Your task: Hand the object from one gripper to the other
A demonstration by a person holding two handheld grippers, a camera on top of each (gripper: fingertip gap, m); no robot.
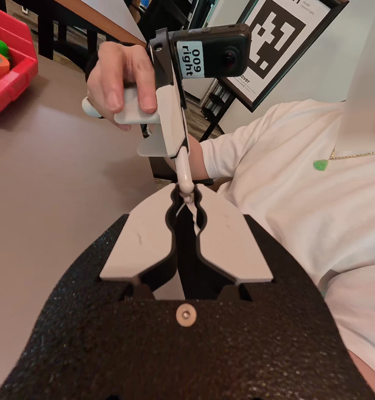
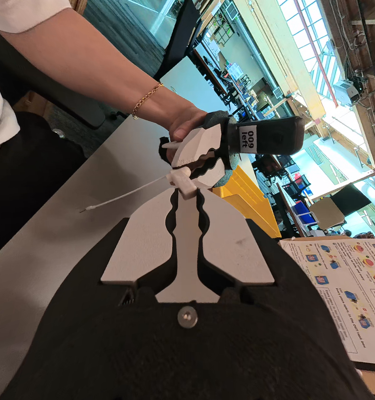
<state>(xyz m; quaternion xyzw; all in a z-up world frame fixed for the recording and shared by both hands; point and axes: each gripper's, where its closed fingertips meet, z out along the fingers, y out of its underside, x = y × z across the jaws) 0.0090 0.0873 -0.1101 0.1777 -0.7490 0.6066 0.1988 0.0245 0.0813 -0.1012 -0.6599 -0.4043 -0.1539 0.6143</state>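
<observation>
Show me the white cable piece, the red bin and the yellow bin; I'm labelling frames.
white cable piece (image 2: 183, 183), right wrist view, on its blocky connector.
red bin (image 1: 11, 82), left wrist view, on its front wall.
yellow bin (image 2: 247, 201), right wrist view, on its side wall.

White stickers (image 1: 189, 59) on both wrist cameras, a framed poster (image 1: 277, 41) and an instruction sheet (image 2: 342, 287) bear writing.

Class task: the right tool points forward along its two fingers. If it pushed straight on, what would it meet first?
Probably the left tool, right ahead of the right tool, which grips the small white plastic connector with a thin white wire. Depth is unclear.
</observation>
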